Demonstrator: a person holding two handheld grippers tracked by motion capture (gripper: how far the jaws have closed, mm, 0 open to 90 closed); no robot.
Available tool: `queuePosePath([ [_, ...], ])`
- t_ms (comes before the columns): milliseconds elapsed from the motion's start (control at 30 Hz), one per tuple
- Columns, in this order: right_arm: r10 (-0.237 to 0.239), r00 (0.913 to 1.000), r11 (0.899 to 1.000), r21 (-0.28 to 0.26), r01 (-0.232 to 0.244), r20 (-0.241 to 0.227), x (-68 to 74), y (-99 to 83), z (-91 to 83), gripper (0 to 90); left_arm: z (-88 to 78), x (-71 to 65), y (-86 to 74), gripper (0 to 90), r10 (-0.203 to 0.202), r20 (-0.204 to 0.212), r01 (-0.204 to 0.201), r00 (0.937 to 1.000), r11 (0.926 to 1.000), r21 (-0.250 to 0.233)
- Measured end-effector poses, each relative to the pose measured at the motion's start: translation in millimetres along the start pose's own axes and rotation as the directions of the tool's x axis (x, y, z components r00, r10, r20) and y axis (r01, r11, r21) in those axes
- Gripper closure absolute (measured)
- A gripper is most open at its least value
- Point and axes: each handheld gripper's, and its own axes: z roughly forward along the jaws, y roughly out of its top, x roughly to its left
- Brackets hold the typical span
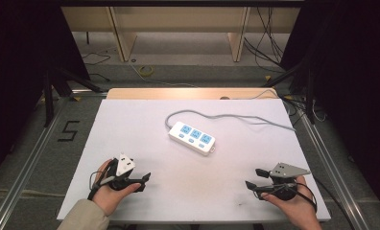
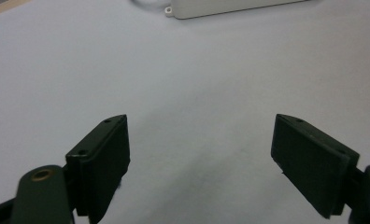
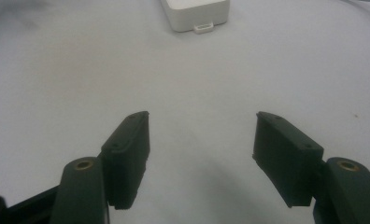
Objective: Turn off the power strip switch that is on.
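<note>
Power strip (image 1: 192, 137) lies near middle of white surface (image 1: 130, 129), grey cord (image 1: 226, 116) trailing toward far right edge. Left claw (image 1: 142, 181) and right claw (image 1: 253, 179) near front edge, both wide apart, empty, well apart from strip.

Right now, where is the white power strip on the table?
In the high view the power strip lies near the middle of the white table, slightly toward the far side, ahead of both grippers and touching neither; its grey cable runs toward the far right edge.

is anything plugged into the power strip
No. All three blue-faced sockets on the power strip show bare in the high view; whether it is switched on, cannot tell.
</note>
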Motion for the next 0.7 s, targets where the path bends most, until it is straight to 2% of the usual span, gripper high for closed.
queuePosePath([
  [200,-0.004,1.0,1.0,0.001,0.004,-0.002,1.0,0.3,0.1,36.9,-1.2,0.8,0.2,21.7,-0.002,0.0,0.002,1.0,1.0,-0.001],
  [333,-0.003,1.0,1.0,0.001,0.003,-0.002,1.0,0.7,0.2,36.9,-2.3,1.9,1.6,27.8,-0.007,-0.004,0.007,1.0,1.0,-0.001],
  [400,-0.004,1.0,1.0,0.0,0.004,-0.003,1.0,0.8,0.4,36.9,-3.0,3.4,3.0,37.2,-0.006,-0.008,0.006,0.9999,1.0,0.001],
  [467,-0.004,1.0,1.0,0.001,0.004,-0.003,1.1,0.8,0.5,36.9,-3.5,5.5,5.0,40.8,-0.003,-0.023,0.003,0.9997,1.0,-0.005],
  [500,-0.007,1.0,1.0,0.001,0.007,-0.004,1.5,0.9,0.8,36.9,-3.7,6.4,5.8,49.6,-0.005,-0.027,0.004,0.9996,1.0,-0.007],
  [533,-0.006,1.0,1.0,0.002,0.006,-0.004,1.8,1.0,0.6,36.9,-3.8,7.7,6.5,54.3,-0.007,-0.028,0.007,0.9996,1.0,-0.005],
  [567,-0.006,1.0,1.0,0.002,0.006,-0.004,1.8,1.0,0.6,36.9,-3.7,8.7,6.6,54.3,-0.011,-0.031,0.011,0.9994,0.9999,-0.002],
  [600,-0.006,1.0,1.0,-0.001,0.006,-0.003,2.0,1.2,0.5,36.9,-3.4,9.9,6.4,66.8,-0.014,-0.032,0.014,0.9994,0.9999,0.002],
  [700,-0.005,1.0,1.0,-0.002,0.005,-0.003,2.0,1.3,0.7,36.9,-4.0,12.2,6.4,82.6,-0.029,-0.028,0.029,0.9992,0.9995,0.011],
])
